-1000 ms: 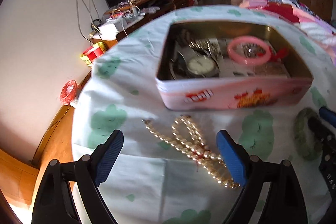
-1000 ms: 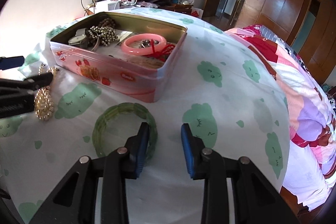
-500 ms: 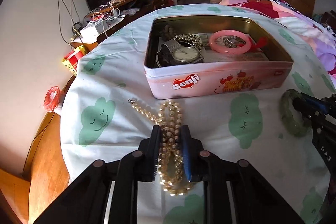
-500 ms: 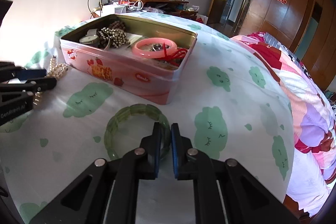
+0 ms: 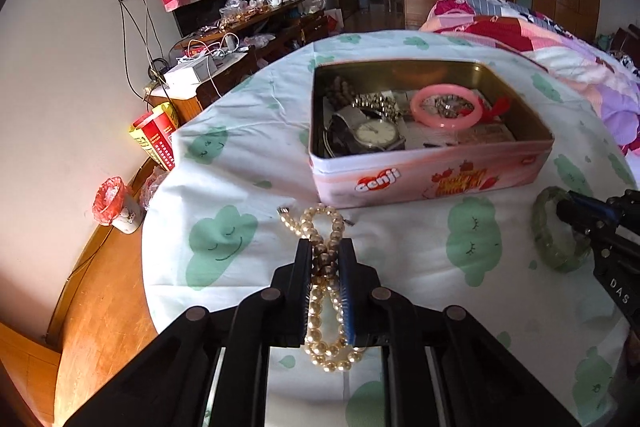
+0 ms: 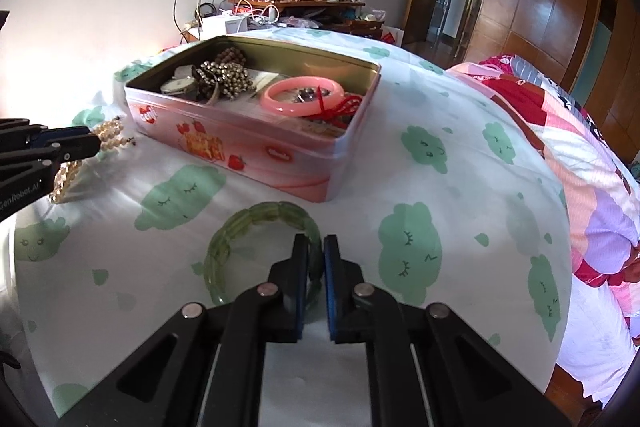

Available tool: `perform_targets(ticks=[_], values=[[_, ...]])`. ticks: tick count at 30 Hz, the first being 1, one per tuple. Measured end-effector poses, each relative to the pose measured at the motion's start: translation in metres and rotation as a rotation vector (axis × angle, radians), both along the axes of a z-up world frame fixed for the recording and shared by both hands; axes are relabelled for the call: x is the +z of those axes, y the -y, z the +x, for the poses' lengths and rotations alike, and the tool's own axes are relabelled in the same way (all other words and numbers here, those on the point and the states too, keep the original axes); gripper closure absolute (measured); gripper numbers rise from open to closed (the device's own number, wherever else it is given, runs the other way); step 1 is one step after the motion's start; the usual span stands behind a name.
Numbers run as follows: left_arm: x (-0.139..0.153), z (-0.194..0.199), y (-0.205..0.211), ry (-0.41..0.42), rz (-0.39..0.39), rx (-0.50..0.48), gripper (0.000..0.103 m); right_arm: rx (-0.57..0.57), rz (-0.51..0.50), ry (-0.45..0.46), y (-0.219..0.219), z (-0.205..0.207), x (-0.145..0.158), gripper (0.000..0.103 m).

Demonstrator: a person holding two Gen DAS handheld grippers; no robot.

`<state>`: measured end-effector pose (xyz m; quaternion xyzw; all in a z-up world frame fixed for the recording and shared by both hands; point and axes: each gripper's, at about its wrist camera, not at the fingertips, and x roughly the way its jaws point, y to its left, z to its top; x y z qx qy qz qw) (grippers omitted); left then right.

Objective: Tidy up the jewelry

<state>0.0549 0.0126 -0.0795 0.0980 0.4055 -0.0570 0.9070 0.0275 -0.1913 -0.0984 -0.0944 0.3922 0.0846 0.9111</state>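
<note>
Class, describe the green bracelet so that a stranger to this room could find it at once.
Start at the open pink tin on the cloud-print cloth. Just in front of it lies the green bracelet, pinched by the right gripper. It alone is translucent green; the pink bangle sits inside the tin.

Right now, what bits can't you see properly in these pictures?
- Pearl necklace: left wrist view, its middle hidden between the left gripper fingers.
- Green bracelet: right wrist view, near side behind the right gripper.
- Watch time: too small.
- Tin bottom: covered by jewelry.
</note>
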Motion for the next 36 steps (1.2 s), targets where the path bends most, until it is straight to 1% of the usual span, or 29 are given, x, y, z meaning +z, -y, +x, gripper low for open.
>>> perform_targets(ticks=[13,23,36], values=[[0.027,-0.011,0.0,0.063,-0.034,-0.001,0.09,0.017,0.021,0.049,0.0,-0.009,0.023,0.094],[0.046,-0.016,0.005,0.109,-0.024,-0.022,0.09,0.017,0.043,0.094,0.003,-0.01,0.044,0.094],[0.065,-0.004,0.02,0.154,0.007,-0.044,0.09,0.002,0.04,0.137,0.009,-0.004,0.059,0.094]])
